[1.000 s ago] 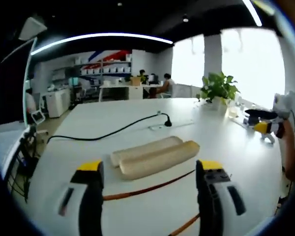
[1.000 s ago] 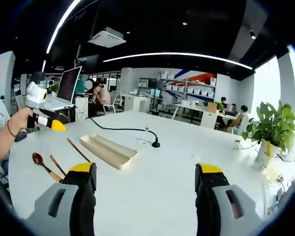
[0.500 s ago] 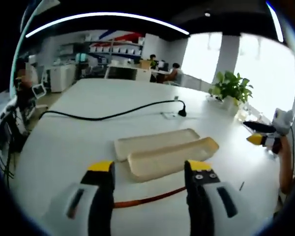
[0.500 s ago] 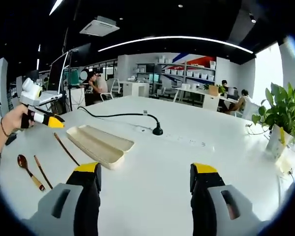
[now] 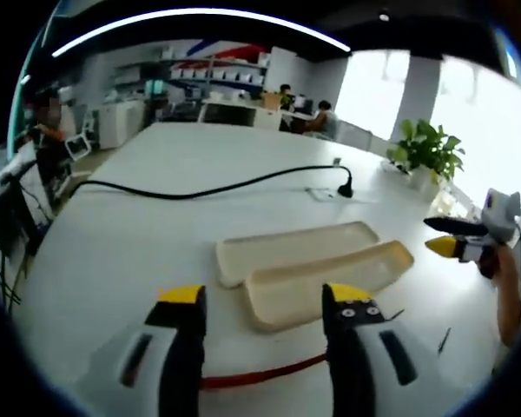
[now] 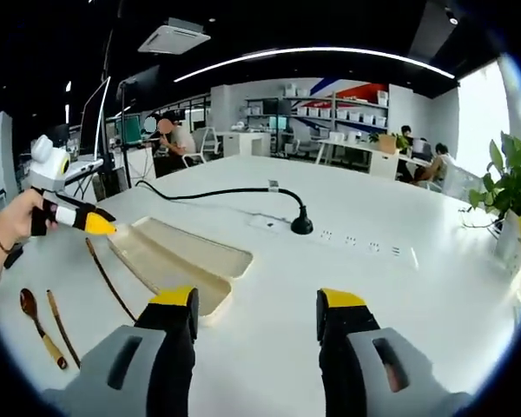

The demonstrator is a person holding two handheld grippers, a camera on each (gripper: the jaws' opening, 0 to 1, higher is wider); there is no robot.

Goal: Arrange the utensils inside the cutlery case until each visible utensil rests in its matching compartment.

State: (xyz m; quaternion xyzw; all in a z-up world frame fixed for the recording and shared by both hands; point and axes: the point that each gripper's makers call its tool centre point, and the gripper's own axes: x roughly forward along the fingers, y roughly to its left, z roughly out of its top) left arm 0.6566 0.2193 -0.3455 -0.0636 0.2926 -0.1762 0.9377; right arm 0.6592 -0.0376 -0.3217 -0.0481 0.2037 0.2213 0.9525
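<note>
The beige cutlery case (image 5: pixel 317 265) lies open on the white table as two long shallow halves side by side, both bare inside. My left gripper (image 5: pixel 263 304) hovers just short of it, open, nothing between its jaws. A reddish chopstick (image 5: pixel 260 380) lies on the table under those jaws. In the right gripper view the case (image 6: pixel 178 256) is ahead to the left, with a chopstick (image 6: pixel 107 280), a second chopstick (image 6: pixel 61 323) and a brown spoon (image 6: pixel 33 314) left of it. My right gripper (image 6: pixel 257 304) is open and empty, apart from the case.
A black cable (image 5: pixel 208 187) runs across the table behind the case to a plug (image 6: pixel 300 227) at a white power strip (image 6: pixel 347 241). A potted plant (image 5: pixel 428 152) stands at the far edge. Office desks and seated people are far behind.
Both views have come closer to the case and tilted down toward the table. The jaws of both grippers stand somewhat narrower than a second ago. The utensils and case lie where they were.
</note>
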